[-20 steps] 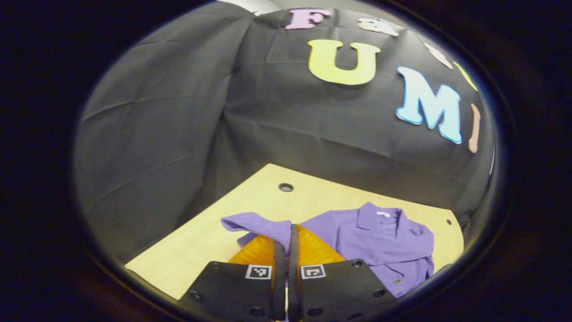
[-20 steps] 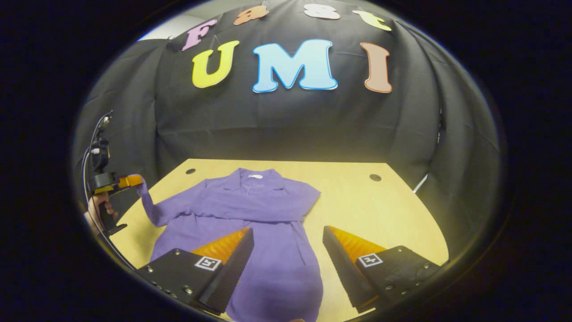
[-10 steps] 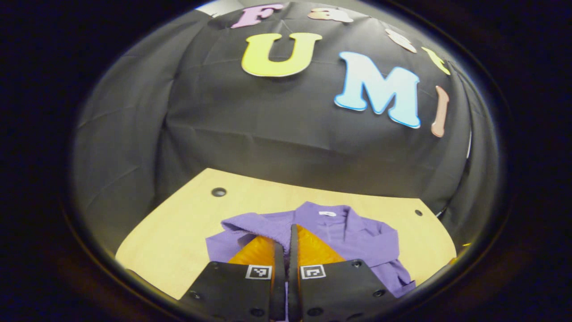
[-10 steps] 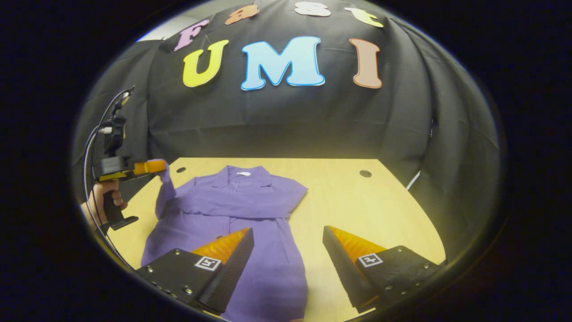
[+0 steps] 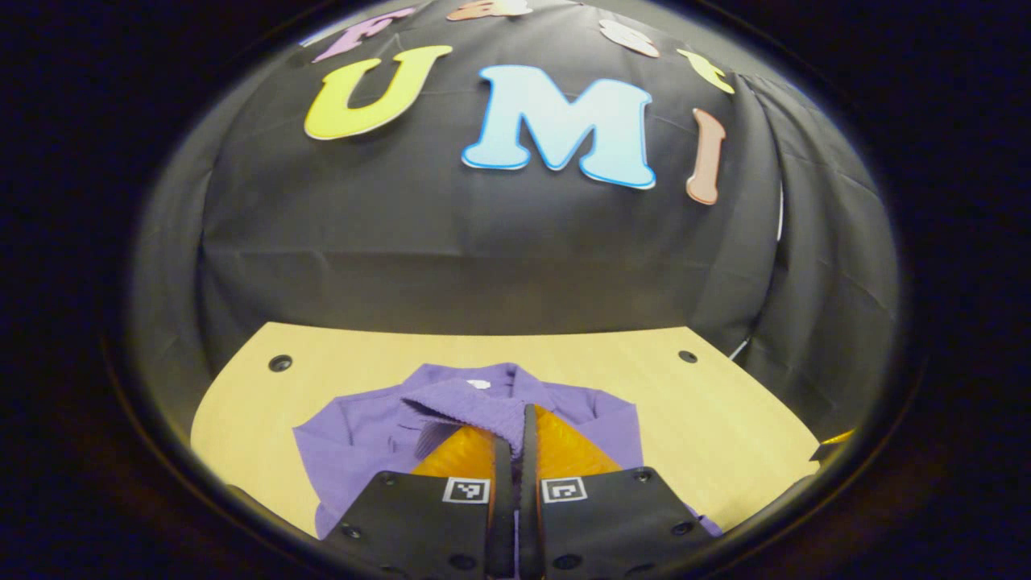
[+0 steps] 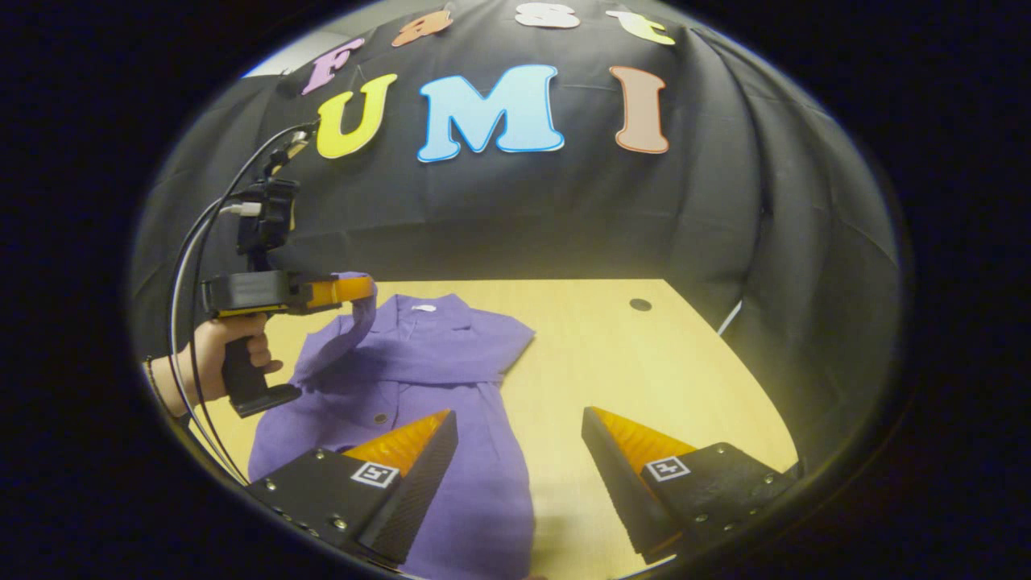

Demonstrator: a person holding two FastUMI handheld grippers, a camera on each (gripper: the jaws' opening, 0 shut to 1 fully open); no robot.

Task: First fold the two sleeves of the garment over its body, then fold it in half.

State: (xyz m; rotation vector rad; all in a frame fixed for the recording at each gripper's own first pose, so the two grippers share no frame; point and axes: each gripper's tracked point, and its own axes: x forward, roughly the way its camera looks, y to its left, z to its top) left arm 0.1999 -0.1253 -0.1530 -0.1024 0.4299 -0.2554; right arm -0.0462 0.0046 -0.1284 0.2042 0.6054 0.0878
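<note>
My left claw [image 5: 519,439] is pressing both its fingers together on the cuff of the left sleeve [image 5: 475,407], holding it raised above the garment's body. In the right gripper view I am seeing that same left claw [image 6: 354,288] at the left, with a hand [image 6: 221,354] gripping its handle and dark cables [image 6: 193,266] looping up behind it; the sleeve [image 6: 338,342] is hanging from its tips in a slack band down to the shoulder.

The purple garment [image 6: 427,379] is lying flat on the pale wooden bench [image 6: 644,379], collar toward the booth's far wall, its hem running toward me between my right claw's fingers. A small white label [image 6: 421,307] is sitting inside the collar, too small for me to read. The other sleeve [image 6: 459,364] is lying folded across the chest. A button [image 6: 374,417] is showing on the front, near the lower left.

My right claw [image 6: 519,467] is hovering wide apart and gripping nothing, one finger over the garment's lower part, the other over bare bench. Square black-and-white marker tags are sitting on each finger base. A round hole [image 6: 640,304] is showing in the bench to the right.
</note>
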